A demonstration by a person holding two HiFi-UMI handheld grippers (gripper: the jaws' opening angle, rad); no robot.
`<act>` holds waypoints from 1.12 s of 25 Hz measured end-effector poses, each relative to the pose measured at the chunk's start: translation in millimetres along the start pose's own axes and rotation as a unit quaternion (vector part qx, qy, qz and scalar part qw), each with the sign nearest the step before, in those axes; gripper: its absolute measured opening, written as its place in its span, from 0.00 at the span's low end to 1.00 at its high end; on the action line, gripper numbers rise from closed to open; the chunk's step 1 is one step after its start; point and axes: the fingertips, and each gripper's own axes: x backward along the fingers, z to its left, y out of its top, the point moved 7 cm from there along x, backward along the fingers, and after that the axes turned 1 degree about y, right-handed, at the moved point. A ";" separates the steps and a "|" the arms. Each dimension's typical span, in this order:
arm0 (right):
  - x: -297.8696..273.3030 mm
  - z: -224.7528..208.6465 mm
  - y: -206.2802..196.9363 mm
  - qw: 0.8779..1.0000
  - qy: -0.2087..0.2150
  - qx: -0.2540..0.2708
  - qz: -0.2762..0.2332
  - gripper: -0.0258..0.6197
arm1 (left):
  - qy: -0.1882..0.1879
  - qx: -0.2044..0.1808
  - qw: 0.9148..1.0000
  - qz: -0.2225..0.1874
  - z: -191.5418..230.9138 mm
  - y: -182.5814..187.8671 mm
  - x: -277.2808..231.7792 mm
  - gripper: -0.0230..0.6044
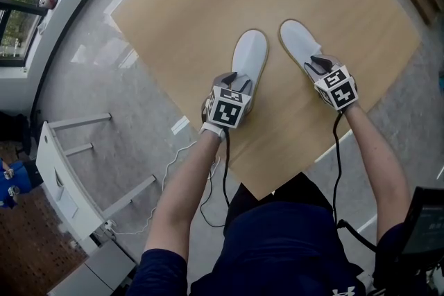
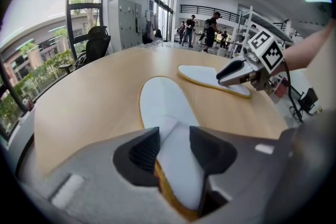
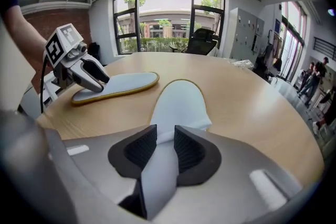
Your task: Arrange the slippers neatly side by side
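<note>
On the table (image 1: 173,17), near its corner closest to me, the left slipper (image 1: 251,52) and right slipper (image 1: 297,38) lie toes close, heels splayed, so not yet parallel. My left gripper (image 2: 173,149) is clamped on the left heel and my right gripper (image 3: 164,147) pinches the right heel. By my reckoning, only swinging the heels in remains.

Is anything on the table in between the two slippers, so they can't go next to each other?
No. Only bare table lies between the left slipper and the right slipper.
</note>
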 end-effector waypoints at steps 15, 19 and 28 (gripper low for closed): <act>11.3 51.5 -15.9 0.993 -0.037 -0.108 0.010 0.21 | 0.029 0.063 0.998 0.013 -36.2 -24.6 13.7 0.33; 17.4 69.1 -18.6 0.987 -0.057 -0.152 0.006 0.21 | 0.043 0.068 0.997 0.010 -45.0 -29.5 19.3 0.33; 26.6 103.3 -18.6 0.958 -0.088 -0.275 0.002 0.21 | 0.041 0.156 0.987 0.011 -62.4 -37.4 28.2 0.32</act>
